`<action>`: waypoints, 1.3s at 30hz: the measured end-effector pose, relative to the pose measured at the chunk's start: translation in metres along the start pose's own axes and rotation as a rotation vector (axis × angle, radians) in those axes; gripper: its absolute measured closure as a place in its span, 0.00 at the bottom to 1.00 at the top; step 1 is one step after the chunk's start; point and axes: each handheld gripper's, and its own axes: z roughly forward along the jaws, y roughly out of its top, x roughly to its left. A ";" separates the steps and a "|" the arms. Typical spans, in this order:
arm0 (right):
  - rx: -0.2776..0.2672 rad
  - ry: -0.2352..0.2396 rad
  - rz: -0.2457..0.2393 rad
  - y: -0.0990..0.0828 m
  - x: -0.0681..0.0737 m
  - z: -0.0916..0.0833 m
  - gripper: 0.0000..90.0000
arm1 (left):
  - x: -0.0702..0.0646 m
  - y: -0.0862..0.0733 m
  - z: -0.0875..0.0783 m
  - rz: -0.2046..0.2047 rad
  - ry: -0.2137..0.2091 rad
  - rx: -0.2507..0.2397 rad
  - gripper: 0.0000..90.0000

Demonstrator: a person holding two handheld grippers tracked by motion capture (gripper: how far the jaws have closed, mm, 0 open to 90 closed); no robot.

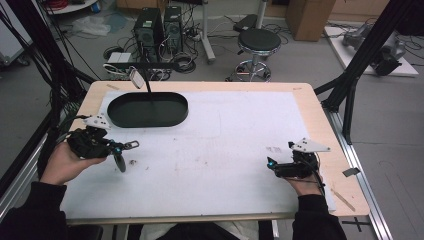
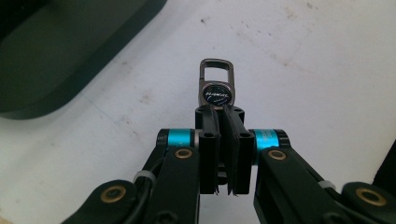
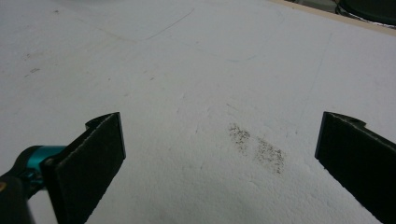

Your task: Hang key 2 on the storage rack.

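- High view: a wooden table (image 1: 320, 107) carries a white sheet (image 1: 225, 145), with a person's forearms entering from the bottom edge and a gripper in each hand.
- Dark oval tray (image 1: 147, 110) sits at the far left of the sheet, and a thin stand with a small mirror-like head rises from beside it.
- Left gripper (image 1: 125, 146) hovers just in front of the tray, jaws clenched on a key ring (image 1: 131, 145); a dark tab hangs below it, clear of the sheet.
- Right gripper (image 1: 270, 164) rests low near the right edge of the sheet, well apart from the tray; the right gripper view shows its pads (image 3: 91, 163) spread wide over bare sheet with nothing between them.
- Left gripper view: the left gripper (image 2: 223, 114) pinches only the near end of the key ring (image 2: 215, 88), whose round dark badge and metal clip loop stick out beyond the fingertips, with the tray's rim (image 2: 70, 65) at upper left.
- Judgement: the work appears to be carrying the key ring to the tray, and the lift looks underway rather than finished.
- Risk: the hold is on a small, smooth metal end, so a quick swing could let the piece twist or slip out onto the sheet.
- Risk: the hanging tab could catch the tray's rim if the carry stays low, tugging the key ring from the jaws.
- Risk: the thin stand rises close to the drop path and could be knocked by the hand.
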 end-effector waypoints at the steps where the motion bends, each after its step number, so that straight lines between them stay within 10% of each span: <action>1: 0.001 -0.001 0.000 0.000 0.000 0.000 0.01 | 0.001 0.003 -0.001 0.003 -0.001 -0.008 0.94; 39: 0.006 0.012 -0.010 0.000 0.001 0.000 0.01 | 0.041 0.083 -0.023 0.015 0.061 -0.066 0.94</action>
